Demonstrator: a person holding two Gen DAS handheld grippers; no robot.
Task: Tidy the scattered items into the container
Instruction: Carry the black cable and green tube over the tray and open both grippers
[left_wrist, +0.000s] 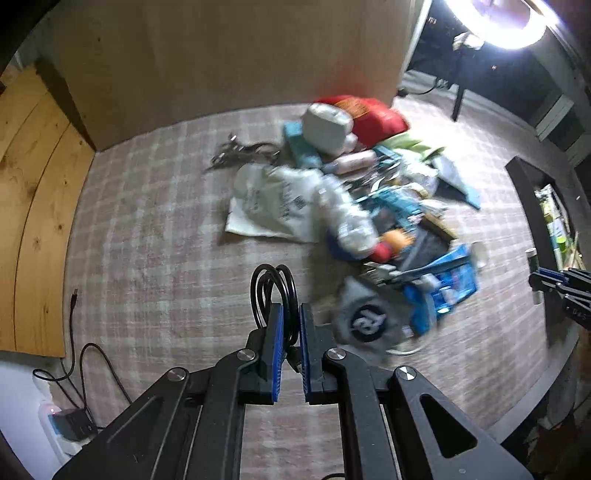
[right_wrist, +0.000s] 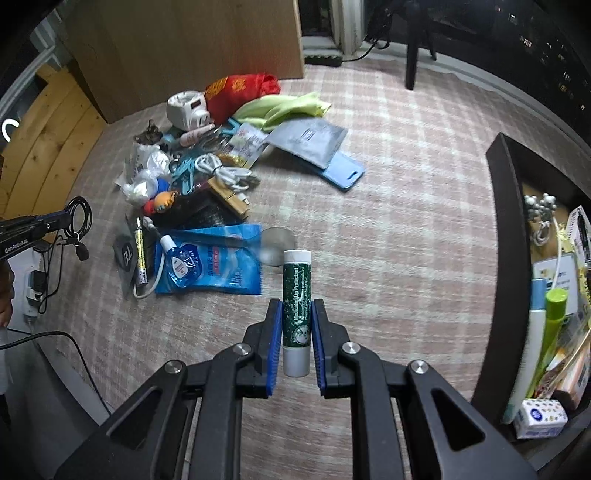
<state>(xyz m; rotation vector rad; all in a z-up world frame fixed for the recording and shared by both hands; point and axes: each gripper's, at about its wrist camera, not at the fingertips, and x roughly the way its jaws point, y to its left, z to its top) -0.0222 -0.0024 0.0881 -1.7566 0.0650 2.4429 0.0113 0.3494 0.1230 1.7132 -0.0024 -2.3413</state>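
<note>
Your left gripper (left_wrist: 291, 321) points steeply down above the checked rug (left_wrist: 166, 258), its fingers clamped on a coiled black cable (left_wrist: 271, 291) lifted clear of it. The scattered pile (right_wrist: 192, 192) lies between your hands. Your right gripper (right_wrist: 297, 328) tilts down the same way, fingers pressed on a green lip balm tube (right_wrist: 296, 295). The dark container (right_wrist: 506, 236) sits at far right, already part-filled.

Green lip-balm tube (right_wrist: 296, 312) pinched upright; coiled black cable (left_wrist: 273, 299) clamped; scattered pile (right_wrist: 207, 177) far left (blurred); dark container (right_wrist: 506, 258) right
</note>
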